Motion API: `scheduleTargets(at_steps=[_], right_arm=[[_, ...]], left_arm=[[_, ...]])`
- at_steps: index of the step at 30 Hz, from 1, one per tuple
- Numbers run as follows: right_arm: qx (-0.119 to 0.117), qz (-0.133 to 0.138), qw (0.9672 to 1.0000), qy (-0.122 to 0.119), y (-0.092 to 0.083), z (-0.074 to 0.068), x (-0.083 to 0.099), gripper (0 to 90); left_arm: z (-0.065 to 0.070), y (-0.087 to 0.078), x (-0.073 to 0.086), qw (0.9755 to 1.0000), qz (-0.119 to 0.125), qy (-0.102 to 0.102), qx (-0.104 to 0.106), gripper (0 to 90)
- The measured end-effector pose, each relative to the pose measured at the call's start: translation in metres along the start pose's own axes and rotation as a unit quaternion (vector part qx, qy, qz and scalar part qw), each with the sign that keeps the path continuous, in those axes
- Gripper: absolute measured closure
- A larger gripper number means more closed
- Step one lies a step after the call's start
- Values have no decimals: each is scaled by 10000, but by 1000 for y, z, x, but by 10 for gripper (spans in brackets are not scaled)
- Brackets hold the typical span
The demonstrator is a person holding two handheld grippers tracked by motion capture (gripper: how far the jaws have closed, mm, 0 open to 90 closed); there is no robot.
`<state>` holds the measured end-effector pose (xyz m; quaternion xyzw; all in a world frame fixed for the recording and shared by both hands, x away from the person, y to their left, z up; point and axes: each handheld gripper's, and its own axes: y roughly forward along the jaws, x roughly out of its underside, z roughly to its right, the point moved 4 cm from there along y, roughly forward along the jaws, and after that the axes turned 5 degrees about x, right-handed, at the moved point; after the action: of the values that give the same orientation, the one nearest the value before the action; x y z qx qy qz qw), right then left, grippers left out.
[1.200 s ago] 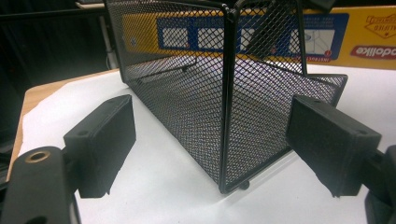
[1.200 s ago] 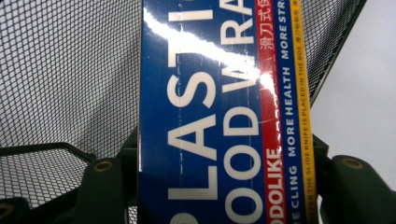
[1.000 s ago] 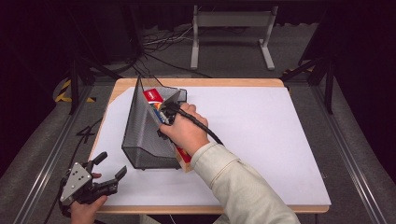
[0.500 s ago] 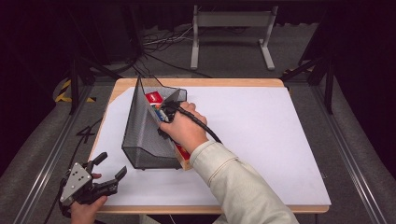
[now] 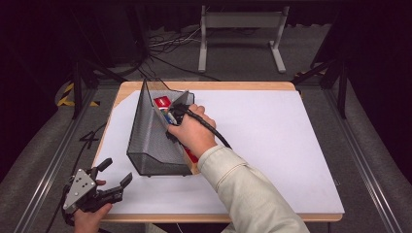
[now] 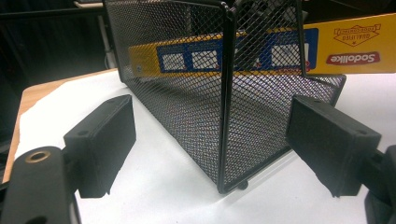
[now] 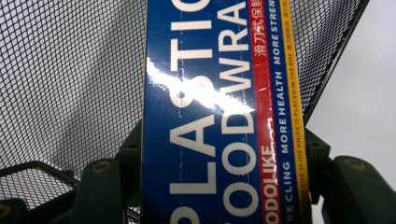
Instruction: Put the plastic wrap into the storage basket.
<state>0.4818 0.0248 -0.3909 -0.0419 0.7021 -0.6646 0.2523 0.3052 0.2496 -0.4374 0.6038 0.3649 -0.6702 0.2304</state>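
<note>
We are gripping plastic wrap box (image 7: 219, 116) with right gripper (image 5: 176, 115), jaws clamping box sides, box sitting inside mesh file holder (image 5: 150, 141) at table's (image 5: 291, 145) 10 o'clock. We are holding left gripper (image 5: 112, 183) wide-jawed at holder's 7 o'clock.

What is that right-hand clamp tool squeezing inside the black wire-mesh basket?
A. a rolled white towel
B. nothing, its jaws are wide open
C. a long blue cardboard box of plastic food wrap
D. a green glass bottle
C: in the right gripper view the right gripper has its jaws closed on either side of the long blue cardboard box of plastic food wrap, with the black wire-mesh basket behind it.
</note>
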Motion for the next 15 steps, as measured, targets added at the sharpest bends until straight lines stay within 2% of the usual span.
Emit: scheduleTargets(at_steps=[5, 15], right_arm=[[7, -70, 9999, -72, 2, -2, -2, 390], [-35, -46, 10000, -32, 1, -2, -3, 369]], left_arm=[[0, 0, 0, 10000, 6, 4, 7, 170], [0, 0, 0, 10000, 2, 13, 17, 170]])
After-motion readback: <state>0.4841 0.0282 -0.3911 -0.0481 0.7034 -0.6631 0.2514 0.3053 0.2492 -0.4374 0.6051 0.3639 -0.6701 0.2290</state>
